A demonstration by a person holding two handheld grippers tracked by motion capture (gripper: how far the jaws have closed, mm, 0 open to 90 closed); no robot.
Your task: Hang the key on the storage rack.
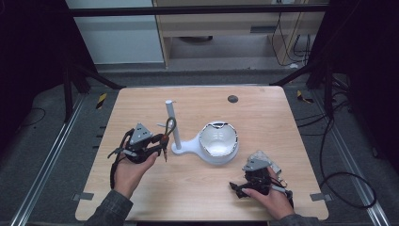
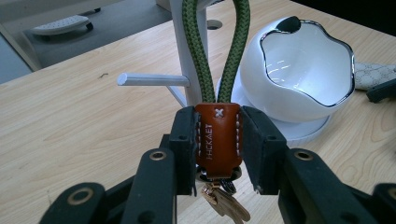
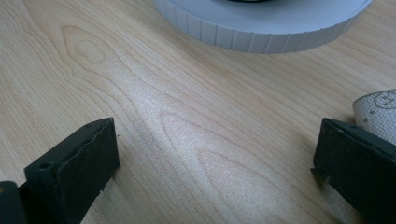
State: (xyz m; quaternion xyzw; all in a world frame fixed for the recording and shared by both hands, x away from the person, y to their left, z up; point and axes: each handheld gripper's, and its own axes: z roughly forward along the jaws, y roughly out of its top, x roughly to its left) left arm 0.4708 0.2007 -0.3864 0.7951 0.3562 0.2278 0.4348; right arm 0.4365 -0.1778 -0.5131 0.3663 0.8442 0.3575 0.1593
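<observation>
My left gripper (image 2: 217,144) is shut on the brown leather tab of a keychain (image 2: 217,137). Its green cord loop (image 2: 217,51) rises in front of the white stand's post (image 1: 170,123), and brass keys (image 2: 223,201) hang below the jaws. From above, the left gripper (image 1: 162,140) sits just left of the post, with the keychain (image 1: 167,132) near a side peg (image 2: 152,80). The white bowl (image 1: 218,141) shares the stand's base. My right gripper (image 3: 215,158) is open over bare wood near the front right (image 1: 237,187), with nothing between its jaws.
A patterned cloth pouch (image 1: 266,159) lies beside the right gripper, and its edge (image 3: 380,112) touches the right jaw. The stand's ribbed base (image 3: 261,28) is just ahead of the right gripper. A dark round hole (image 1: 232,99) marks the table (image 1: 263,117) at the back.
</observation>
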